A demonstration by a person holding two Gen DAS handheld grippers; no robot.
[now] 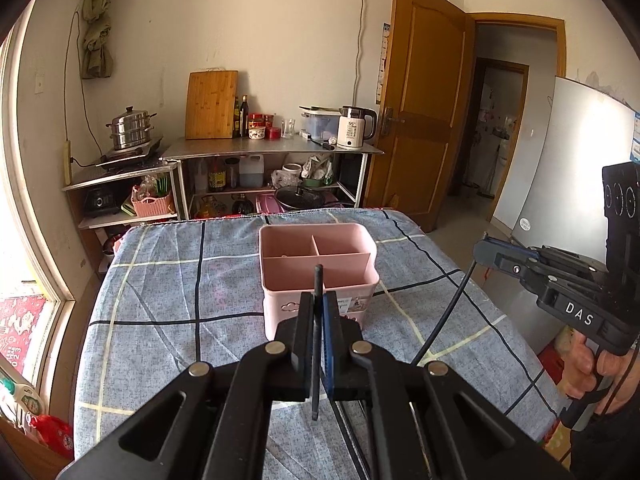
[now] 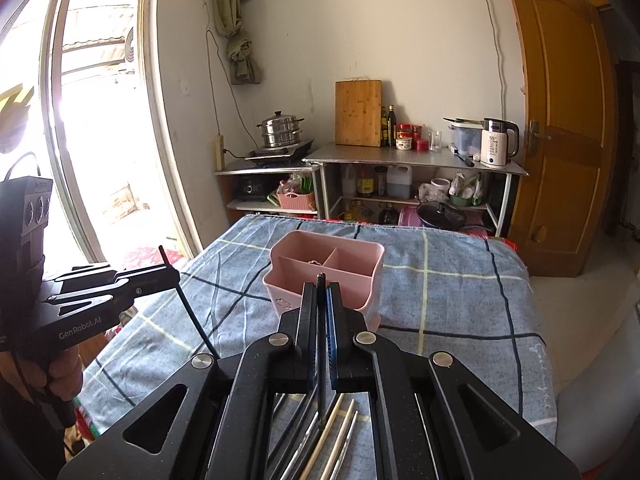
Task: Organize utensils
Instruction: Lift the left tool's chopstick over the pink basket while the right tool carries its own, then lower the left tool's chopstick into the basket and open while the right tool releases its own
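Presently, left hand-held gripper (image 1: pixel 317 312): we clamp a black chopstick (image 1: pixel 317 344).
Right hand-held gripper (image 2: pixel 321 304): clamps a dark chopstick (image 2: pixel 321 360).
Pink caddy (image 1: pixel 320 276): mid-counter (image 1: pixel 160 280), edges well apart.

The left gripper (image 1: pixel 317 308) fills the lower centre of its own view, its jaws closed on a thin dark chopstick (image 1: pixel 317 344) that runs between the fingers; in the right wrist view it shows at the left edge, level and pointing right, held by a hand (image 2: pixel 60 380) at the lower left. The right gripper (image 2: pixel 321 300) sits lower centre in its own view, jaws likewise pinched on another dark chopstick (image 2: pixel 321 344), and appears at the right edge of the left wrist view, pointing left, gripped by a hand (image 1: pixel 592 368) at the lower right.
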